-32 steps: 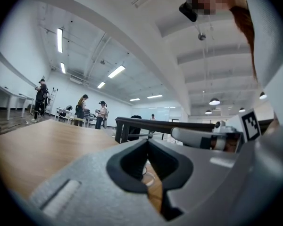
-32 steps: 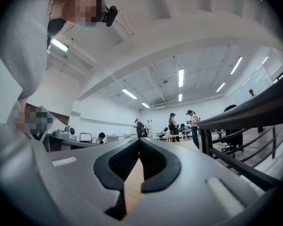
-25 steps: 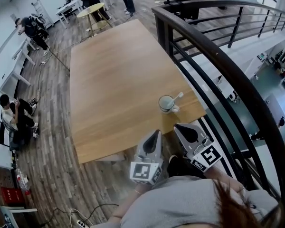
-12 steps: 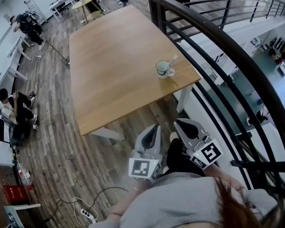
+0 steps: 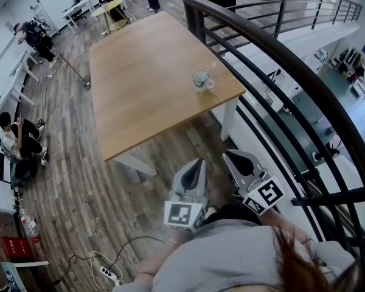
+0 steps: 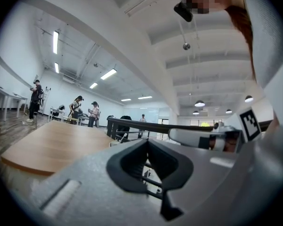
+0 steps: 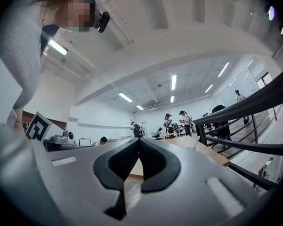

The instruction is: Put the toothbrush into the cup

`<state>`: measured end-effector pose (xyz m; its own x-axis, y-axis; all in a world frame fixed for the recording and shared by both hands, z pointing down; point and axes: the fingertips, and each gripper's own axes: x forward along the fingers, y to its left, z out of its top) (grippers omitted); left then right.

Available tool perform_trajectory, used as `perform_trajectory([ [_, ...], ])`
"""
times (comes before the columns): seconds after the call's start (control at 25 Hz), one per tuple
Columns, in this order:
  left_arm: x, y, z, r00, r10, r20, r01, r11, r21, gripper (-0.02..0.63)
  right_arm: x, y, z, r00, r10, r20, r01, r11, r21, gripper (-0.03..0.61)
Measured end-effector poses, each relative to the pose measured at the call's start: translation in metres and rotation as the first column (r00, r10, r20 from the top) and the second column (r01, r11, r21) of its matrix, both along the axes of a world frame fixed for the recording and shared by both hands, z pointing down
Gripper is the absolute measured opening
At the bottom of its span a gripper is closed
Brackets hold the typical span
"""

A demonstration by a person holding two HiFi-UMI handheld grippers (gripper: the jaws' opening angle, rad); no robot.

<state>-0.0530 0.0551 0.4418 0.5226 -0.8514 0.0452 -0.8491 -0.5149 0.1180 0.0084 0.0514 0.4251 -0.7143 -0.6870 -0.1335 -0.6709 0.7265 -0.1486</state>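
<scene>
A white cup [image 5: 200, 79] stands near the right front corner of the wooden table [image 5: 146, 84], with the pale toothbrush [image 5: 212, 70] leaning out of it to the right. Both grippers are held close to the person's body, well short of the table and over the floor. My left gripper [image 5: 200, 162] is shut and holds nothing; in the left gripper view its jaws [image 6: 147, 140] meet at the tip. My right gripper [image 5: 227, 155] is likewise shut and empty, its jaws [image 7: 139, 139] closed together.
A black curved railing [image 5: 280, 59] runs along the right, close to the right gripper. The table's white leg [image 5: 228, 117] stands ahead. A cable and power strip [image 5: 109, 275] lie on the plank floor at lower left. People sit at the far left [image 5: 15, 142].
The table and cup have slid up and away in the head view as both grippers drew back from the table. Both grippers stay shut and empty.
</scene>
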Motion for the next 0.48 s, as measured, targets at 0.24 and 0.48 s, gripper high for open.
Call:
perform_trajectory([
  [0.24,0.014,0.017,-0.009,1.0,-0.008,0.0,0.008,0.999,0.039,0.003,0.0,0.019,-0.008,0.998,-0.058,0.005,0.058,0.998,-0.003,0.005],
  [0.48,0.032,0.027,-0.015,1.0,-0.015,0.002,0.015,0.999,0.04,0.003,0.018,0.034,-0.014,0.998,-0.053,-0.025,0.053,0.998,0.026,0.003],
])
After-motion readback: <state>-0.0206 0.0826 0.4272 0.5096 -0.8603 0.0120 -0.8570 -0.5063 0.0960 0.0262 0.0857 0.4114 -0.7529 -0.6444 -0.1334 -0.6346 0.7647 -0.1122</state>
